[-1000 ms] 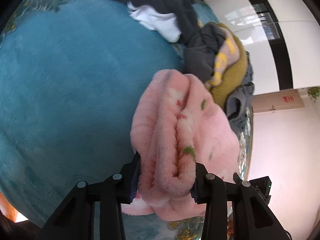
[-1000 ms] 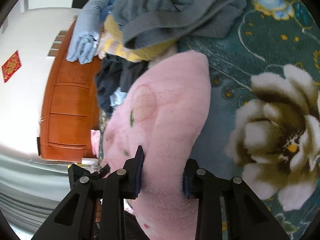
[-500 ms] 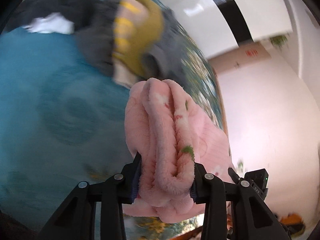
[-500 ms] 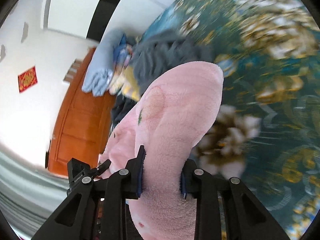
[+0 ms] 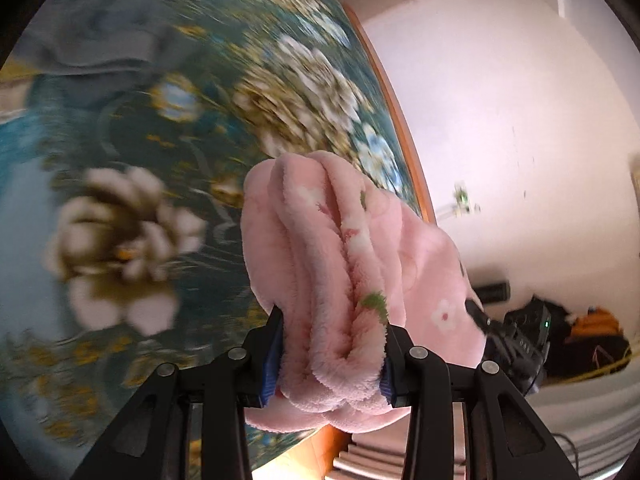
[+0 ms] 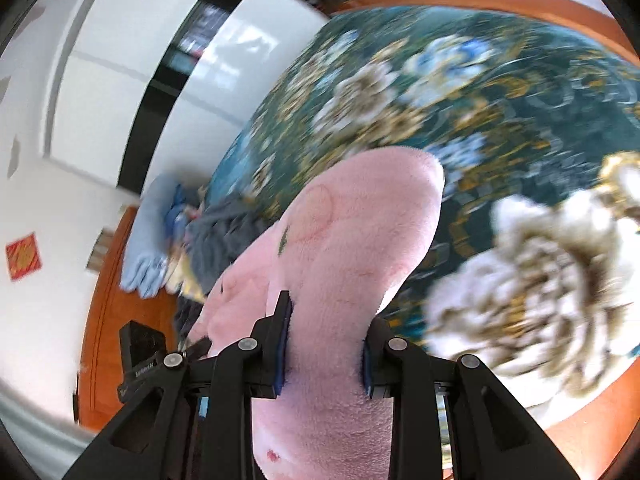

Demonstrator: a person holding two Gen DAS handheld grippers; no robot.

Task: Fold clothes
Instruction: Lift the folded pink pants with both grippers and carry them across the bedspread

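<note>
A folded pink fleece garment (image 5: 340, 264) with small flowers is bunched in thick layers between the fingers of my left gripper (image 5: 332, 352), which is shut on it. The same pink fleece garment (image 6: 352, 264) is clamped in my right gripper (image 6: 326, 344), its smooth folded edge arching forward. Both grippers hold it lifted above the teal floral bedspread (image 5: 168, 128). The other gripper's body (image 5: 516, 344) shows at the right of the left wrist view. Motion blur smears the bedspread in both views.
A pile of grey and light blue clothes (image 6: 192, 240) lies at the far edge of the bedspread (image 6: 500, 120). An orange wooden bed frame (image 6: 112, 320) runs along the white wall. Dark bags (image 5: 592, 340) sit on the floor by the wall.
Both grippers swung with the pink garment away from the clothes pile, toward the flowered end of the bedspread and the bed's edge. The grip on the garment is unchanged.
</note>
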